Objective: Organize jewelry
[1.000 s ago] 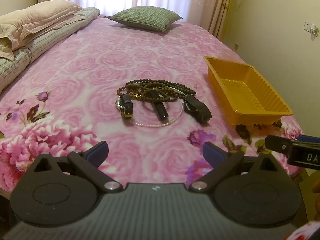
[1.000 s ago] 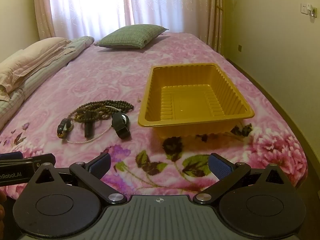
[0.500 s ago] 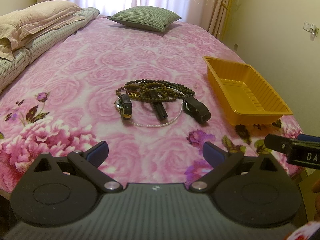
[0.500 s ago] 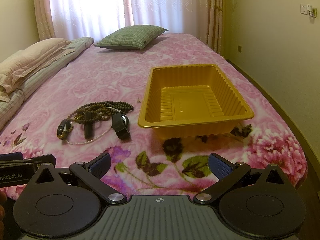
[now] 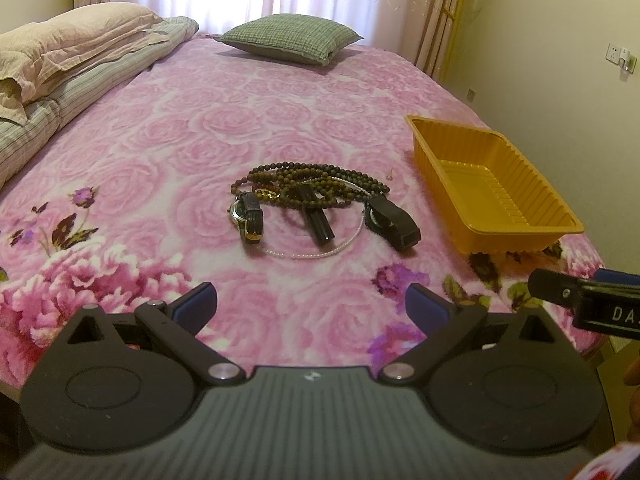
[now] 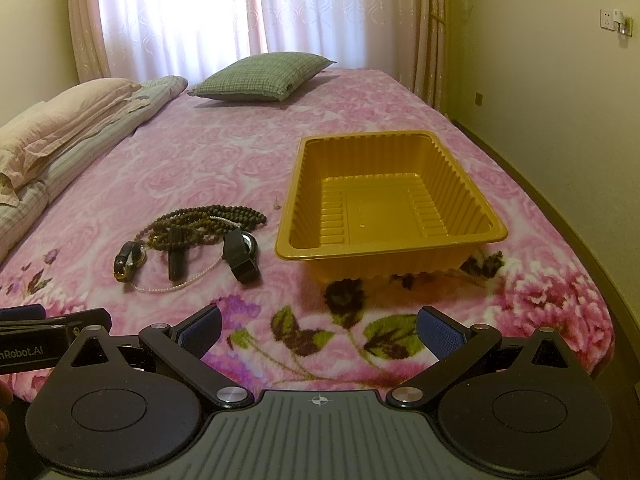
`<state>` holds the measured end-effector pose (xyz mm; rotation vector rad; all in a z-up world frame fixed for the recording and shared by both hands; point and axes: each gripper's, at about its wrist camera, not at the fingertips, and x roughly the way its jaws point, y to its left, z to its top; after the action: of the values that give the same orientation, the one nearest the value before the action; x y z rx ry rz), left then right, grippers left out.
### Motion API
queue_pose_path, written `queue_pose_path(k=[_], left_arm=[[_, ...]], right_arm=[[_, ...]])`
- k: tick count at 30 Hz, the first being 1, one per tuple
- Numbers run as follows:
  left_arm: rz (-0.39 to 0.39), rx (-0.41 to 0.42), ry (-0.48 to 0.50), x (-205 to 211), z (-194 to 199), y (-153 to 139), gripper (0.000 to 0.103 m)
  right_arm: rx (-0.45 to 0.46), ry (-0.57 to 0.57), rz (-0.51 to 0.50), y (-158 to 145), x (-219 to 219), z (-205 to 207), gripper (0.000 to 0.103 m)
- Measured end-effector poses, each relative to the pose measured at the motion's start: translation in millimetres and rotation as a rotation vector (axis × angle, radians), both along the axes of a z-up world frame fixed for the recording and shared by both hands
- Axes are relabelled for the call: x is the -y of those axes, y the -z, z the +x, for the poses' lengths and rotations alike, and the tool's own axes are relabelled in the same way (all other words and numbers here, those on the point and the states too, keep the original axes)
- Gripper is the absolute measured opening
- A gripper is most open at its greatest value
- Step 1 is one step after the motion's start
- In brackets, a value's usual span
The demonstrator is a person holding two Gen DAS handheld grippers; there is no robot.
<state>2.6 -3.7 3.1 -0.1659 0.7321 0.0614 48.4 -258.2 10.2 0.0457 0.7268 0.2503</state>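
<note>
A pile of jewelry lies on the pink rose bedspread: dark bead necklaces (image 5: 316, 178) (image 6: 204, 220), a thin pearl strand (image 5: 316, 254) (image 6: 176, 286), a gold-cased watch with a black strap (image 5: 248, 218) (image 6: 128, 264), and a second black-strapped watch (image 5: 394, 222) (image 6: 242, 258). An empty orange plastic tray (image 5: 532, 196) (image 6: 452, 184) stands to the right of the pile. My left gripper (image 5: 312, 306) is open and empty, short of the pile. My right gripper (image 6: 318, 328) is open and empty, short of the tray.
A green checked pillow (image 5: 292, 38) (image 6: 262, 76) lies at the far end of the bed. Folded quilts (image 5: 68, 64) (image 6: 60, 132) lie along the left side. A wall (image 6: 560, 80) runs close along the right of the bed.
Both grippers have drifted slightly back and up; the jewelry and tray sit a little lower in view. Nothing was taken hold of.
</note>
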Motion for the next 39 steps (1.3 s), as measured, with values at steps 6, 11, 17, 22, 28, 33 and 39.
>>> queue_pose_path(k=[6,11,17,22,28,33,39], left_arm=[[0.001,0.010,0.002,-2.2,1.4,-0.9,0.100],[-0.006,0.002,0.003,-2.2,2.2,-0.8,0.100],[0.009,-0.022,0.015,0.6,11.0,2.7,0.100],[-0.018,-0.040,0.027,2.0,20.7,6.2,0.100],[-0.066,-0.044,0.038,2.9,37.0,11.1,0.100],[-0.125,-0.023,0.047,4.8,53.6,12.7,0.100],[-0.171,-0.021,0.038,4.4,75.5,17.7,0.100]], right_arm=[[0.000,0.002,-0.003,0.1,0.3,1.6,0.103],[-0.001,0.005,0.000,0.9,1.6,2.8,0.103],[0.004,0.028,0.003,3.7,9.2,5.9,0.103],[0.016,0.060,0.001,3.4,18.7,9.9,0.103],[0.040,0.105,-0.003,1.4,36.6,22.0,0.103],[0.073,0.161,-0.016,-1.7,59.5,37.2,0.102],[0.116,0.195,-0.033,3.1,86.9,69.3,0.102]])
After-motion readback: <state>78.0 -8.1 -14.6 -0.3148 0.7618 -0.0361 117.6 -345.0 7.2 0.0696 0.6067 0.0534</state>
